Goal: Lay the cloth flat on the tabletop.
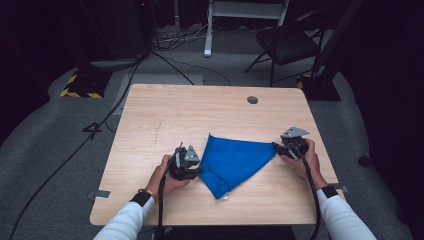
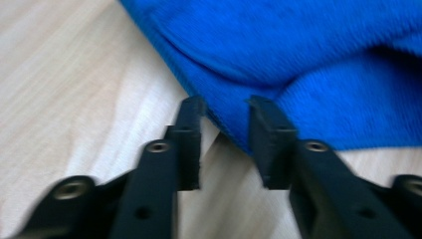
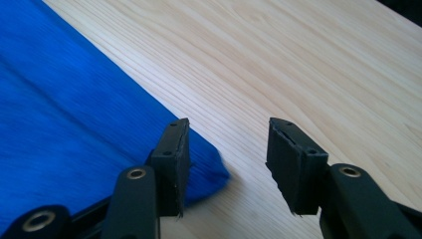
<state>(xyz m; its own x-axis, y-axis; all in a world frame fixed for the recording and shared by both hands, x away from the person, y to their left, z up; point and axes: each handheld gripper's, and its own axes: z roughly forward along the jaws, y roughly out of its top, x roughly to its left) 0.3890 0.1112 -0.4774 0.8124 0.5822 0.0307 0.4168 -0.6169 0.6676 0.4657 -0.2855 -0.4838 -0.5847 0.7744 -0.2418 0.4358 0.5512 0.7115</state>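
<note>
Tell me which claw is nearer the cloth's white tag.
Left. The left claw sits open at the blue cloth's left edge, just above the tag. The right claw is open at the far right corner.

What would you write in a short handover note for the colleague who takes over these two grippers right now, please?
Left gripper: jaws open, at the left edge of the blue cloth, holding nothing.
Right gripper: jaws open, at the cloth's right corner; that corner lies beside one jaw, not clamped.
The cloth lies on the wooden table, folded into a rough triangle with two layers showing at the left edge and a small white tag at its near tip.
Done: one fold appears made.
Left: probably grip an edge or corner and fold again or flatten it; neither gripper holds the cloth yet.
</note>
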